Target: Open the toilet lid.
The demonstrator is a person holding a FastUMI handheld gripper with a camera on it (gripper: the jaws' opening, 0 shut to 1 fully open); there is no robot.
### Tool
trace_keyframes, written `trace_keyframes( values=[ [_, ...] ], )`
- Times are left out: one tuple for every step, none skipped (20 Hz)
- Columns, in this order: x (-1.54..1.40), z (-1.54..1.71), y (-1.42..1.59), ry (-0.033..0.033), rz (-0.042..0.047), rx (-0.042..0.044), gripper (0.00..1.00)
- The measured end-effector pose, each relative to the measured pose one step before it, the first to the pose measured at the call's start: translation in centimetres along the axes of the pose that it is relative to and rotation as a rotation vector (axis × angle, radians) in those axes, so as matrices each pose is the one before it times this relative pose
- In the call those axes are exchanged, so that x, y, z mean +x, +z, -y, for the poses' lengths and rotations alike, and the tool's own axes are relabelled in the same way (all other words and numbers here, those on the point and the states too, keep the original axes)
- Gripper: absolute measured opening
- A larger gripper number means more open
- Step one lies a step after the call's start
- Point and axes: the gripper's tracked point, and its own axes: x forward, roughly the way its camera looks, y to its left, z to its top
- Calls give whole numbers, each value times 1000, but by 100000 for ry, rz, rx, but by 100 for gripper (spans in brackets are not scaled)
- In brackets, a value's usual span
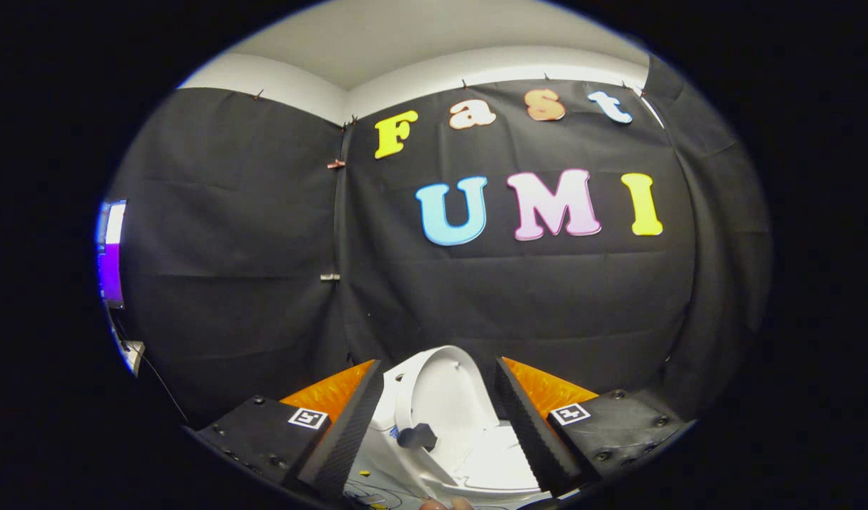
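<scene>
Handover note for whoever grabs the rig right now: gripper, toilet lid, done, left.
Gripper: fingers spread apart, pressing on nothing.
Toilet lid: white, raised and standing up between the fingers and just ahead of them, its inner face turned toward the camera. A small dark knob sits low on that face, free of both fingers.
Toilet: white rim and seat area showing below the lid, between the fingers.
Done: lid looks lifted well up.
Left: I cannot tell whether it rests fully back; check that, then pull the gripper clear.
</scene>
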Motion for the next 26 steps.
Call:
trace_keyframes(
  values=[
    [-992, 775, 966, -1379, 1102, 586, 98],
    [-925, 832, 879, -1713, 619, 114, 98],
    [-957, 798, 866, -1876, 869, -360, 98],
    [-847, 785, 865, -2123, 1046, -816, 98],
    [-822, 742, 873, -1888, 1447, -962, 98],
    [-798, 607, 785, -1876, 1582, -1030, 98],
    [-664, 602, 632, -1685, 1384, -998, 98],
    [-611, 510, 502, -1437, 1076, -915, 97],
    [-708, 610, 488, -1541, 1022, -902, 97],
    [-506, 659, 456, -1663, 976, -719, 97],
    [-482, 720, 390, -1865, 921, -706, 97],
    [-452, 732, 342, -1674, 755, -159, 97],
    [-338, 679, 270, -1542, 584, 314, 98],
    [-371, 439, 291, -1070, 766, 462, 97],
    [-373, 445, 318, -1074, 805, -160, 97],
    [-208, 698, 264, -1720, 597, -942, 97],
    [-212, 773, 148, -1978, 313, -1305, 97],
    [-292, 610, 27, -1318, 363, -743, 97],
    [-246, 314, 29, -704, 197, 148, 97],
    [-154, 146, -69, -403, 4, 801, 97],
    [-77, 135, -220, 91, -237, 860, 97],
    [-4, 53, -265, 301, -486, 488, 97],
    [66, 160, -278, -28, -597, 10, 97],
    [36, 132, -128, -161, -282, -180, 97],
    [125, 117, 3, -79, 17, -184, 97],
    [36, 141, -17, -15, 84, -32, 97]
  ],
)
